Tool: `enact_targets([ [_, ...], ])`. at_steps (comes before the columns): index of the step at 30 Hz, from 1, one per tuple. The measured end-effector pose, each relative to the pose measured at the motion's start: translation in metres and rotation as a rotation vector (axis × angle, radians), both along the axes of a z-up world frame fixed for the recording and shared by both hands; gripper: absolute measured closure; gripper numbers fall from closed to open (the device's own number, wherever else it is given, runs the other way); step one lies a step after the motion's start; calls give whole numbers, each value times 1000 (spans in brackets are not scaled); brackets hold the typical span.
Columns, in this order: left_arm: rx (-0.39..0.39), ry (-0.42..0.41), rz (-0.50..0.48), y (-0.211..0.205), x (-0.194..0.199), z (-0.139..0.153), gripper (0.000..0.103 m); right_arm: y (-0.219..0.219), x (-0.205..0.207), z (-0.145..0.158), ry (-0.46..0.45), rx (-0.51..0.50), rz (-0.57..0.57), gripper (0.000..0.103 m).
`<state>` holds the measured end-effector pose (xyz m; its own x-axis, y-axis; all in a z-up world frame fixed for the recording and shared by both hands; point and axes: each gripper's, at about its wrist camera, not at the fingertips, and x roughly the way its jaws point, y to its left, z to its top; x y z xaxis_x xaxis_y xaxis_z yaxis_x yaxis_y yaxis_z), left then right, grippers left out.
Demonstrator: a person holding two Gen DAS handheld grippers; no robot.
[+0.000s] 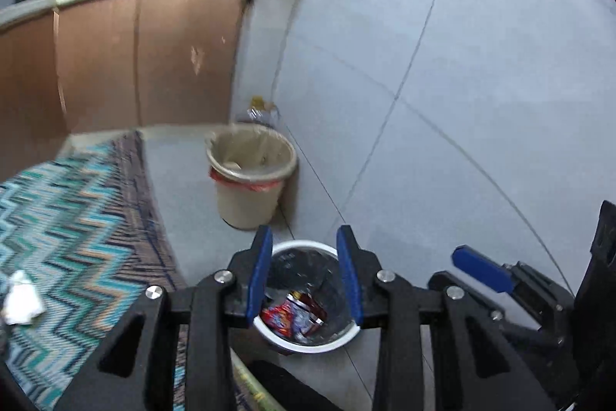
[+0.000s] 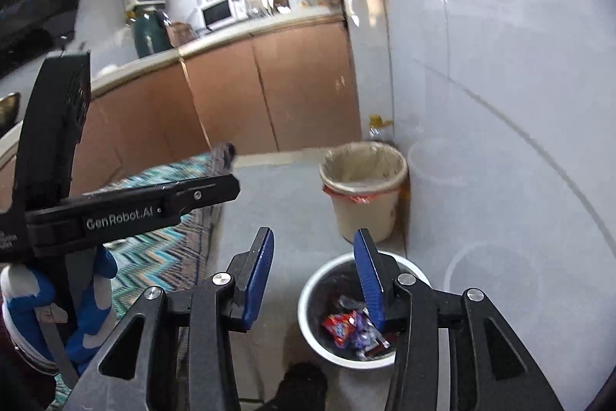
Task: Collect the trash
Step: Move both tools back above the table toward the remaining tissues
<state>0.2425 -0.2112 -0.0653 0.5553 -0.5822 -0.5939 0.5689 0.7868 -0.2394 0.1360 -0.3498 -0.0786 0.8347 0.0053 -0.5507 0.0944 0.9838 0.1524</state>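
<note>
A white-rimmed bin with a black liner stands on the floor below my left gripper, which is open and empty above it. Red and purple snack wrappers lie inside the bin. In the right wrist view the same bin holds the wrappers, and my right gripper is open and empty above its left rim. A crumpled white tissue lies on the zigzag rug. The right gripper's blue fingertip shows in the left wrist view.
A beige bin with a clear liner stands against the tiled wall, also seen in the right wrist view. A plastic bag lies behind it. Brown cabinets run along the far side. The left gripper's body crosses the right view.
</note>
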Motion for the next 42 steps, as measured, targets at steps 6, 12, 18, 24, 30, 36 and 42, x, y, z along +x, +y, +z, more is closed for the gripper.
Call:
enact_targets([
  [6, -37, -117, 95, 64, -35, 38, 70, 30, -25, 39, -93, -17, 50, 39],
  [12, -41, -180, 169, 120, -69, 63, 63, 60, -52, 74, -168, -40, 88, 14],
  [18, -49, -279, 296, 178, -114, 84, 45, 88, -84, 105, -240, -67, 120, 0],
  [24, -15, -357, 432, 218, -157, 95, 38, 113, -107, 117, -272, -55, 182, 0],
  [30, 2, -398, 511, 240, -192, 96, 29, 134, -132, 122, -316, -55, 223, 0],
  [36, 20, -426, 550, 246, -220, 96, 25, 146, -155, 130, -348, -49, 266, 0],
  [42, 46, -464, 573, 245, -241, 98, 25, 155, -173, 136, -370, -64, 284, 0],
])
